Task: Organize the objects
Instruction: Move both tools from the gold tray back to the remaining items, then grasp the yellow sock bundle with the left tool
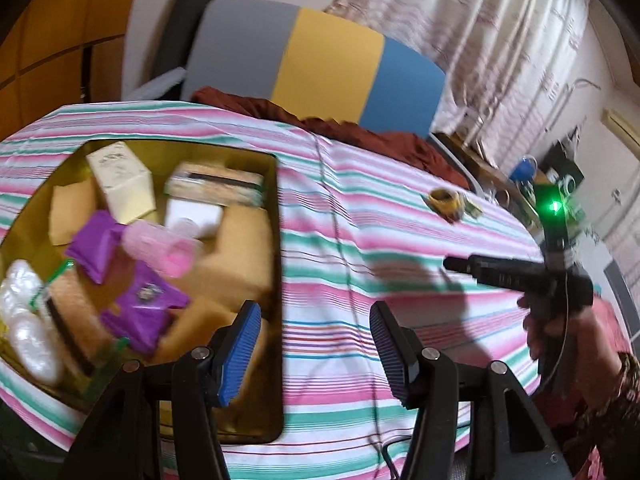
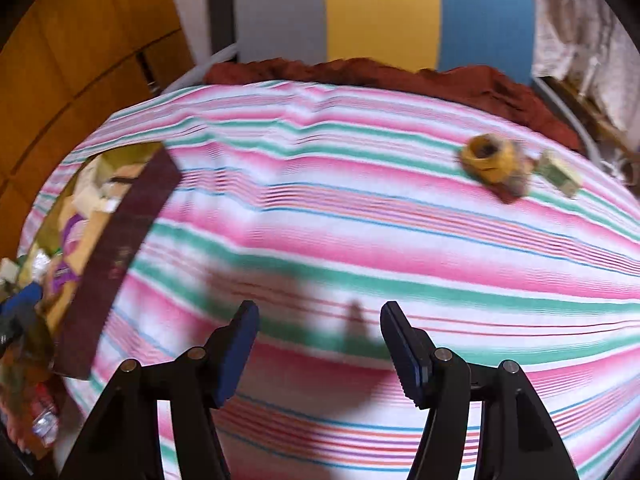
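Both grippers empty. Left gripper (image 1: pixel 314 350): jaws stand partly apart, nothing between them, only striped cloth (image 1: pixel 360 248) below. Right gripper (image 2: pixel 320 350): same, jaws partly apart over bare cloth, nothing gripped.

Progress (judgement): most of the sorting looks done. The gold-lined box (image 1: pixel 276 216) sits just beside and left of the left jaws, its near corner under the left pad. It is already well filled: purple packets (image 1: pixel 142 308), a pink translucent tube (image 1: pixel 160 246), tan sponge-like blocks (image 1: pixel 240 248), a cream carton (image 1: pixel 120 180), white wrapped pieces (image 1: pixel 24 316). From the right wrist view the box shows its dark maroon outer wall (image 2: pixel 120 256), well left of the right jaws.

Left to do: two items lie loose on the cloth, far ahead and to the right of both jaw pairs. A yellow ring-shaped item (image 2: pixel 490 158), possibly a tape roll; blur prevents certainty. Just beside it, a small greenish box (image 2: pixel 560 176). Both well apart from the gold-lined box.

Obstructions: none on the cloth between right jaws and the loose pair. The cloth is rumpled with a fold line (image 1: pixel 332 200). Beyond the far edge: a dark red cloth (image 2: pixel 440 76), a grey-yellow-blue panel (image 2: pixel 380 12), curtain (image 1: pixel 500 32).
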`<action>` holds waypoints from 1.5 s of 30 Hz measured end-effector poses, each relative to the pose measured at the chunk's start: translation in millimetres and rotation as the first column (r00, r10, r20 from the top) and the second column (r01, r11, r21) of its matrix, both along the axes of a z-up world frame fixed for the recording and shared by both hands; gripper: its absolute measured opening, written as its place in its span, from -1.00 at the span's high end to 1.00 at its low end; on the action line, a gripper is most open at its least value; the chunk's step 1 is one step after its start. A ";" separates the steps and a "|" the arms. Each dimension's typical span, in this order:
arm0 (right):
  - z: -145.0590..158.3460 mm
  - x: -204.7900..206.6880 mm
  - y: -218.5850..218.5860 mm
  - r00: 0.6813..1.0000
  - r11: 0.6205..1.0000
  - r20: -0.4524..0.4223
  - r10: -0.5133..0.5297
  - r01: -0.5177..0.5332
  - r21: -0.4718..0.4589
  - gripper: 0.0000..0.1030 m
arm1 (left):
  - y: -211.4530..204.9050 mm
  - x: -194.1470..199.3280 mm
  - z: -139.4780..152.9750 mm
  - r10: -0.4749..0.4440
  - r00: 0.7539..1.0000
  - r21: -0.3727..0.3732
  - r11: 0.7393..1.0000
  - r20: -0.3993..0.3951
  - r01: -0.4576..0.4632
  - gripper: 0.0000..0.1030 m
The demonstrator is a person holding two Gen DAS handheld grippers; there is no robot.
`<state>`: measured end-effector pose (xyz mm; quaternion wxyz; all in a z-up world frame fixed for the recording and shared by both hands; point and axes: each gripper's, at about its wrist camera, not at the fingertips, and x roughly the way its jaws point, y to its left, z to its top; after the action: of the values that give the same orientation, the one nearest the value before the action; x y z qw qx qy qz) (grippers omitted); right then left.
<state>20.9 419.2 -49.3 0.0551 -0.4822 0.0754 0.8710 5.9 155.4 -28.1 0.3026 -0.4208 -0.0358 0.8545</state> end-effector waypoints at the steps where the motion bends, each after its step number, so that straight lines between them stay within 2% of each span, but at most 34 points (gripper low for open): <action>1: 1.0 2.1 8.4 1.000 1.000 -0.006 -0.015 0.015 0.009 -0.31 | 6.5 2.2 0.4 -0.013 1.000 -0.006 1.000 0.000 0.013 -0.12; 12: 12.3 17.9 63.6 0.997 0.993 -0.026 -0.071 0.073 0.094 -0.39 | 68.1 5.7 -1.0 -0.123 0.992 -0.050 0.991 0.011 0.123 -0.13; 15: 13.0 20.2 77.3 0.997 0.988 -0.025 -0.075 0.078 0.135 -0.49 | 86.7 2.6 -3.8 -0.145 0.989 -0.064 0.987 0.021 0.146 -0.21; 19: 6.7 21.6 97.7 0.993 0.974 -0.027 -0.115 0.118 0.191 -0.51 | 115.5 -5.0 -7.7 -0.175 0.984 -0.072 0.981 0.038 0.178 -0.27; 22: 1.7 26.2 113.9 0.985 0.972 -0.045 -0.165 0.171 0.159 -0.51 | 139.4 -11.4 -8.1 -0.193 0.981 -0.090 0.977 0.035 0.196 -0.28; 25: -0.7 29.1 129.2 0.976 0.969 -0.029 -0.215 0.217 0.117 -0.54 | 165.8 -20.9 -7.3 -0.208 0.978 -0.105 0.972 0.024 0.210 -0.28; 28: -3.5 30.5 141.5 0.965 0.958 -0.007 -0.263 0.262 0.114 -0.58 | 196.5 -32.1 -8.0 -0.222 0.975 -0.119 0.968 0.013 0.222 -0.29; 30: -5.6 33.0 153.9 0.951 0.949 0.020 -0.310 0.308 0.070 -0.58 | 222.5 -40.4 -9.0 -0.238 0.971 -0.129 0.963 0.006 0.237 -0.32; 31: -7.3 38.0 170.0 0.932 0.932 0.037 -0.360 0.361 -0.016 -0.60 | 233.9 -43.9 -9.5 -0.242 0.970 -0.138 0.961 0.006 0.241 -0.37; 33: -8.4 40.1 176.0 0.923 0.923 0.046 -0.382 0.383 -0.042 -0.61 | 263.3 -52.2 -11.7 -0.262 0.965 -0.154 0.954 0.003 0.259 -0.51; 35: -10.6 44.1 186.3 0.906 0.903 0.063 -0.418 0.422 -0.075 -0.61 | 290.1 -56.6 -12.6 -0.272 0.962 -0.189 0.947 -0.035 0.261 -0.59; 38: -7.9 49.9 197.5 0.887 0.883 0.061 -0.458 0.461 -0.083 -0.61 | 327.7 -61.0 -13.3 -0.312 0.946 -0.231 0.930 -0.087 0.286 -0.59; 41: -3.3 53.9 205.9 0.872 0.867 0.049 -0.487 0.489 -0.093 -0.63 | 360.3 -68.4 -17.8 -0.350 0.931 -0.262 0.912 -0.103 0.314 -0.59; 45: -2.4 58.3 218.2 0.848 0.844 0.062 -0.526 0.530 -0.086 -0.64 | 391.6 -80.5 -23.9 -0.361 0.925 -0.280 0.906 -0.117 0.319 -0.59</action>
<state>79.2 637.5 -51.7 0.2696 -0.4605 0.2473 0.8087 -74.6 547.0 -52.0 0.3924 -0.3833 0.1740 0.8178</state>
